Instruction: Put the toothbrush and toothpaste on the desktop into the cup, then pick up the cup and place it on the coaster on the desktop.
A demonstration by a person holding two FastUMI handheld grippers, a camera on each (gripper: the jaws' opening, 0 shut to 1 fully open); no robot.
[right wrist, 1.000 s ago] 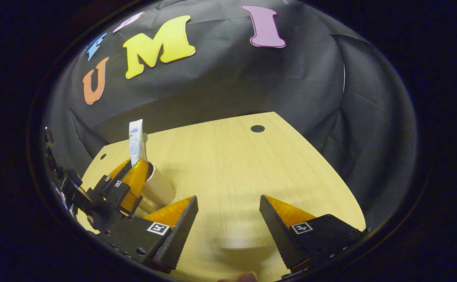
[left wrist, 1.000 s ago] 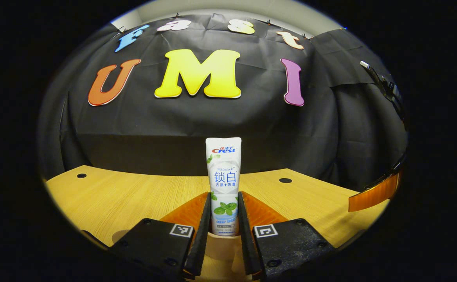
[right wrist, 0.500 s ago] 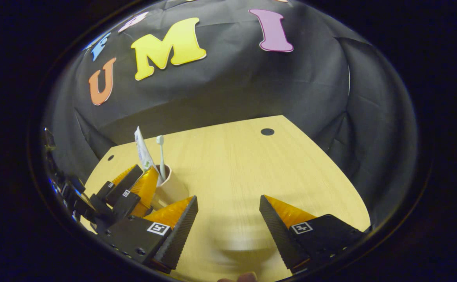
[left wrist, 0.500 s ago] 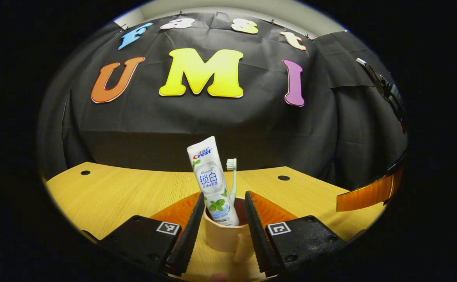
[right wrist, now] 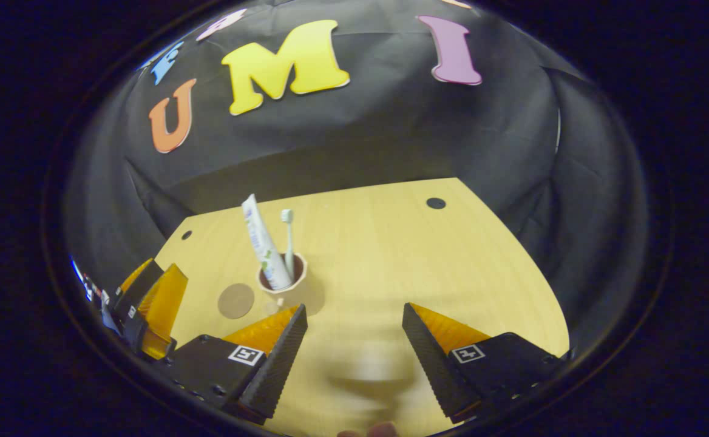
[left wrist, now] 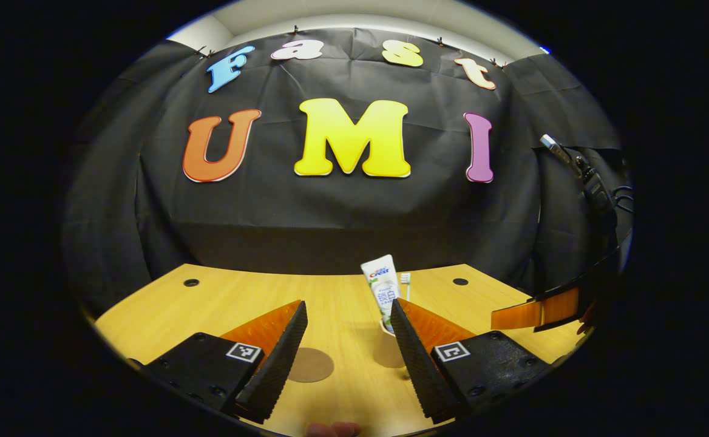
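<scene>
The desktop (right wrist: 391,243) is seen as a wide wooden surface with dark grommet holes near its far edge; much bare wood lies to the right of the cup, out to the right and far edges.

The left gripper (left wrist: 347,337) is held low over the near edge of the desktop, its fingers spread wide apart with nothing between them. In the right gripper view it is seen at the far left (right wrist: 148,303), well apart from the cup. The right gripper (right wrist: 354,346) is likewise held low and level, fingers set wide apart over bare wood, gripping nothing.

The cup (right wrist: 281,284) is seen standing upright on the desktop. The coaster (right wrist: 236,300) lies flat just beside it, not under it; in the left gripper view the coaster (left wrist: 310,365) is seen between the fingers.

The toothpaste (right wrist: 263,249) is seen standing in the cup, leaning left. The toothbrush (right wrist: 288,240) stands in the cup beside it, bristles up.
</scene>
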